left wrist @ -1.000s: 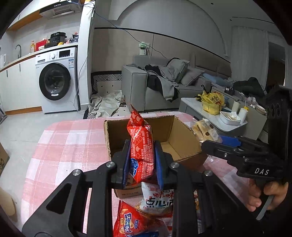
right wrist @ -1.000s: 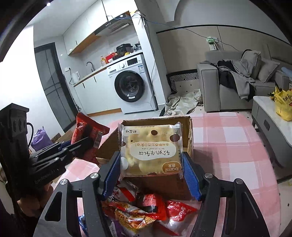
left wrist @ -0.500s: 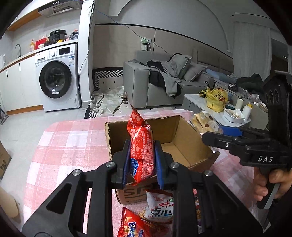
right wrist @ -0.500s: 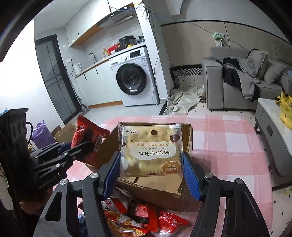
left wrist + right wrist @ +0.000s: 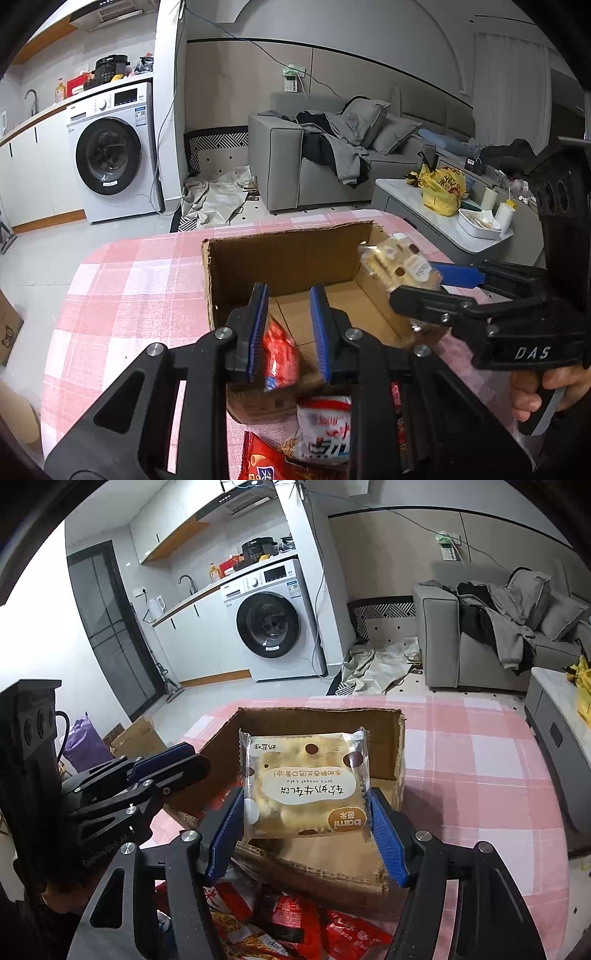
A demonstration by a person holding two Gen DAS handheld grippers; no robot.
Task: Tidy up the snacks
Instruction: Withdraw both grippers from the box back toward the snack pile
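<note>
An open cardboard box [image 5: 284,258] stands on the pink checked tablecloth [image 5: 122,295]. My left gripper [image 5: 289,295] is open over the box's near edge. The red snack packet [image 5: 280,358] is blurred below the fingers, inside the box, no longer gripped. My right gripper [image 5: 306,808] is shut on a yellow cake packet [image 5: 304,786] and holds it over the box [image 5: 321,723]. The cake packet also shows in the left wrist view [image 5: 397,264], at the box's right wall.
Several loose snack packets [image 5: 325,428] lie in front of the box, also in the right wrist view [image 5: 288,923]. A low white table [image 5: 443,229] with a yellow bag stands to the right. A sofa [image 5: 332,158] and washing machine [image 5: 110,155] stand behind.
My left gripper has opened and the red snack packet has dropped from its fingers into the box. My right gripper has moved over the box with the cake packet.
</note>
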